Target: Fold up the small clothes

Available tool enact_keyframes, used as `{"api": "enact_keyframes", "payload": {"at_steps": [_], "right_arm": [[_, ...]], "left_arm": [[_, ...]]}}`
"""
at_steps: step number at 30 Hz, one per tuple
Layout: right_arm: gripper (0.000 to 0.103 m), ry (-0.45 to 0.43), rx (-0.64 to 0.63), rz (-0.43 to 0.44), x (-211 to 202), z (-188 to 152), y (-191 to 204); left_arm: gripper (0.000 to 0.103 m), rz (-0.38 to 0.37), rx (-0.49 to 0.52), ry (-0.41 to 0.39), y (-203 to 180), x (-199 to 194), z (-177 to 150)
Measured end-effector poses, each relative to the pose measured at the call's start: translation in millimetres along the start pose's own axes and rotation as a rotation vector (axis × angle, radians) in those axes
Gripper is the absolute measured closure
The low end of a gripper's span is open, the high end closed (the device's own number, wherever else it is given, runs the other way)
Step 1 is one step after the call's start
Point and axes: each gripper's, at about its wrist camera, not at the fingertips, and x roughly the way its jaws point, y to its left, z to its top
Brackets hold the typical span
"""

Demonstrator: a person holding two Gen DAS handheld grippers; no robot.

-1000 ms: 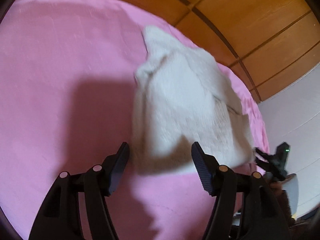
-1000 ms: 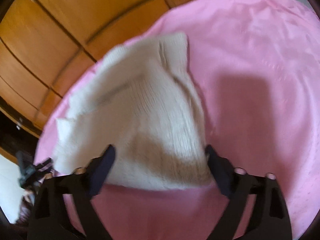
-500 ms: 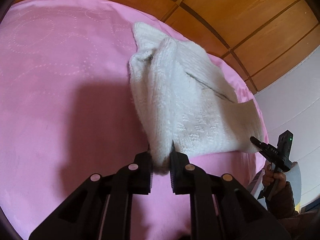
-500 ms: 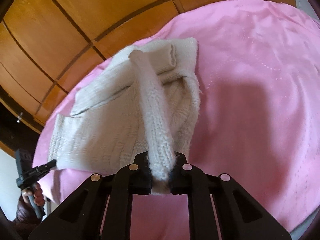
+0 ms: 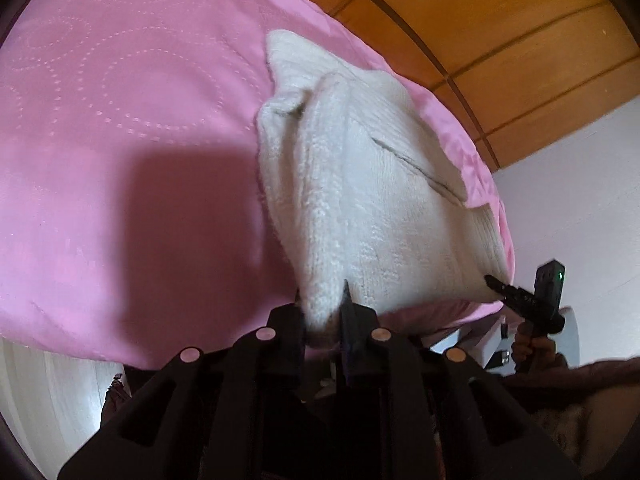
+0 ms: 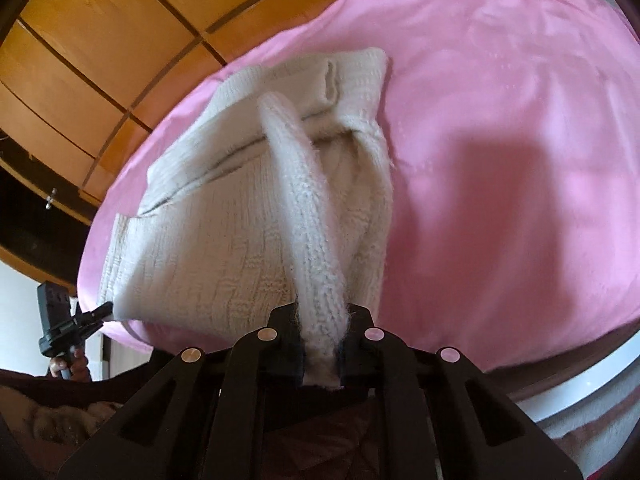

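Note:
A cream knitted sweater lies on a pink bedcover. My left gripper pinches a near corner of it, drawn up into a ridge; its jaws are easing open slightly with the knit still pressed between them. My right gripper is shut on the other near corner, also pulled into a raised ridge. Each gripper shows small in the other's view, at the sweater's corner: the right gripper and the left gripper. Both held corners hang past the bed's near edge.
An orange wooden panelled wall runs behind the bed. A white wall stands at the side. A person's hand holds the far gripper's grip. Pale floor shows below the bed edge.
Both grippers went from open over the sweater's near edge to shut on its corners, then drew back toward the bed's near edge, lifting the knit into ridges.

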Motion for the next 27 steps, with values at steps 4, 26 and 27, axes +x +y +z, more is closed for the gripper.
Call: {"api": "enact_keyframes", "payload": {"at_steps": [4,26,27], "right_arm": [[0.065,-0.009,-0.027,-0.007,3.4,13.4,5.8],[0.096,-0.083,-0.309,-0.255,21.8,71.9,52.2],[0.096,-0.097,-0.313,-0.240,12.7,71.6,54.8]], "left_arm": [[0.063,0.074,0.073,-0.059,-9.2,-8.4,15.8],[0.095,0.155,0.267,-0.074,-22.0,26.5,79.0],[0.096,0.152,0.291,-0.089,-26.1,21.8,76.5]]}}
